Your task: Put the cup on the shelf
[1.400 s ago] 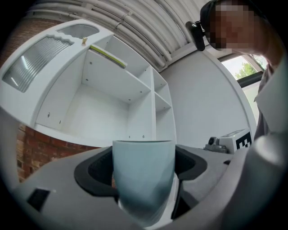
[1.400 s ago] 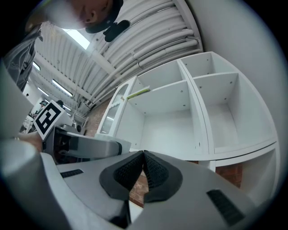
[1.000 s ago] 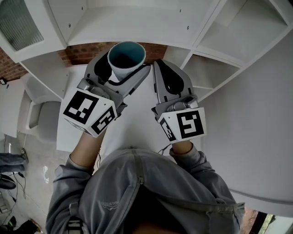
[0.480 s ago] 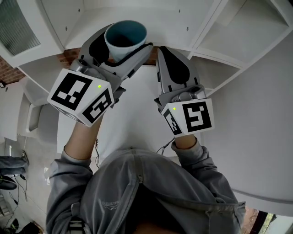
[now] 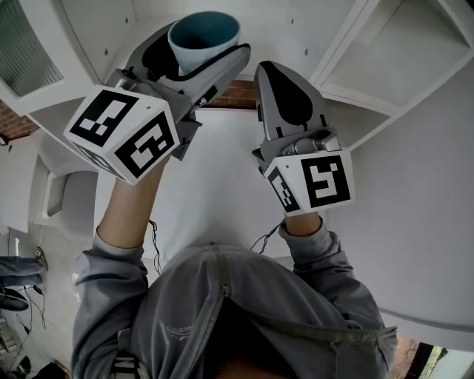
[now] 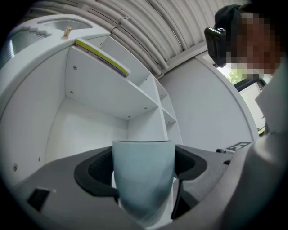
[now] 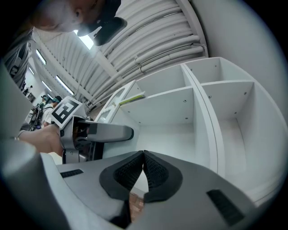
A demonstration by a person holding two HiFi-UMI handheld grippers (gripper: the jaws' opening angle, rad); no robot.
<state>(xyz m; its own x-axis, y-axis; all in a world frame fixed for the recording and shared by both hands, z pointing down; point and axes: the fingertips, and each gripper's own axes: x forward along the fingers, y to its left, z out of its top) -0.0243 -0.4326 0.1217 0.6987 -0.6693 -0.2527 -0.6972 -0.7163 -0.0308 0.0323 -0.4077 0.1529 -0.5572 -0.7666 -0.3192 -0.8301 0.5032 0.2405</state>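
Observation:
A pale blue cup (image 5: 204, 38) stands upright between the pads of my left gripper (image 5: 198, 58), which is shut on it and held high in front of the white shelf unit (image 5: 222, 15). In the left gripper view the cup (image 6: 143, 175) fills the gap between both jaws, with an open shelf compartment (image 6: 96, 130) straight behind it. My right gripper (image 5: 285, 96) hangs just right of the cup, shut and empty. In the right gripper view its pads (image 7: 144, 168) meet, and the left gripper (image 7: 96, 132) shows at the left.
The shelf unit has several white compartments (image 7: 225, 117) divided by upright panels (image 7: 204, 121). A brick wall strip (image 5: 237, 92) shows under the shelf. A white tabletop (image 5: 215, 192) lies below my arms. The grey hood and sleeves (image 5: 222, 311) fill the bottom of the head view.
Both grippers have risen toward the shelf. The left one carried the cup up and forward, from in front of the brick strip to the level of the shelf compartment.

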